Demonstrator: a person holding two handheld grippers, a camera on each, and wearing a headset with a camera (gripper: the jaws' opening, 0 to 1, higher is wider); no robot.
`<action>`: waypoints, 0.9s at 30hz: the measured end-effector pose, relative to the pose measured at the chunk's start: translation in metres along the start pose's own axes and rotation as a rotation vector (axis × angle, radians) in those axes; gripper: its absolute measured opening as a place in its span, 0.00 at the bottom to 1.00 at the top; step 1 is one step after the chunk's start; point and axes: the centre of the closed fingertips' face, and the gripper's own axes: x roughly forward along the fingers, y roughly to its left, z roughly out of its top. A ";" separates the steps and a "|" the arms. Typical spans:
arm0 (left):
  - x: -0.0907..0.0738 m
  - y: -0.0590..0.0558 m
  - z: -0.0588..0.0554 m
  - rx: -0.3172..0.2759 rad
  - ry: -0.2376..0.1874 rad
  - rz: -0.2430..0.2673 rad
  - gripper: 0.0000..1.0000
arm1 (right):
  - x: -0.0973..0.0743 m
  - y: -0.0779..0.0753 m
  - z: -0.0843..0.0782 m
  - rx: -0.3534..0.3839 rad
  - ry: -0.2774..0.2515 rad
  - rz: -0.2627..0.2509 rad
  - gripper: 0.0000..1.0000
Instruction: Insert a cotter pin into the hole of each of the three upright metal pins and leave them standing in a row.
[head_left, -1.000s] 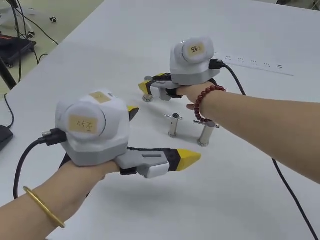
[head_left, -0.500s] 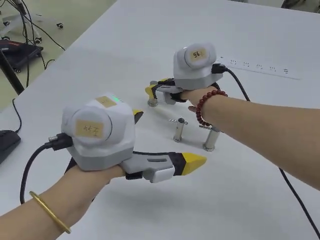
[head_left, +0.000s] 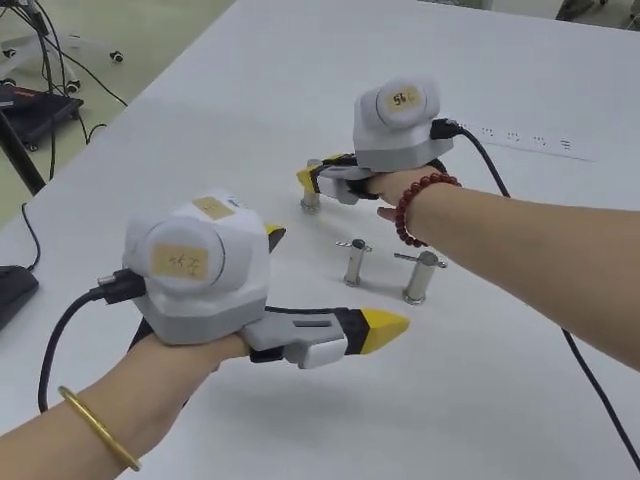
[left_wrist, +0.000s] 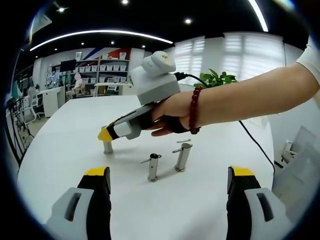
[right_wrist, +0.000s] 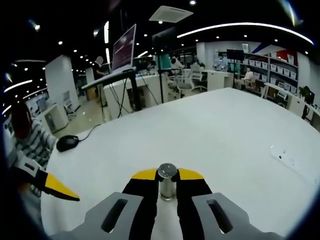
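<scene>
Three upright metal pins stand on the white table (head_left: 250, 90). The far-left pin (head_left: 311, 193) (right_wrist: 167, 181) sits between the jaws of my right gripper (head_left: 308, 180) (right_wrist: 168, 175), which is shut on it near its top. The middle pin (head_left: 354, 262) (left_wrist: 153, 167) and the right pin (head_left: 418, 276) (left_wrist: 183, 156) each carry a thin cotter pin through the head. My left gripper (head_left: 330, 282) (left_wrist: 170, 175) hovers nearer me, open and holding nothing, a short way from the middle pin. In the left gripper view the right gripper (left_wrist: 107, 134) tips down onto the far-left pin (left_wrist: 107, 146).
A white power strip (head_left: 525, 136) (right_wrist: 292, 162) lies at the table's far right, and the right gripper's black cable (head_left: 585, 365) trails past it. A dark mouse (right_wrist: 67, 142) rests near the table's left edge. Bare table surrounds the pins.
The head camera has shifted slightly. Both grippers and the three pins keep their places; the right gripper stays closed at the far-left pin.
</scene>
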 end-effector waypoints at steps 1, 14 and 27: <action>0.000 -0.001 0.000 0.001 0.000 -0.002 0.98 | -0.004 -0.002 -0.001 -0.011 0.008 -0.003 0.13; -0.002 -0.004 0.001 -0.002 0.005 -0.004 0.97 | -0.046 -0.031 -0.020 -0.046 0.047 -0.023 0.13; -0.003 -0.010 0.007 0.007 0.004 -0.002 0.95 | -0.101 -0.054 -0.048 -0.005 0.053 -0.073 0.13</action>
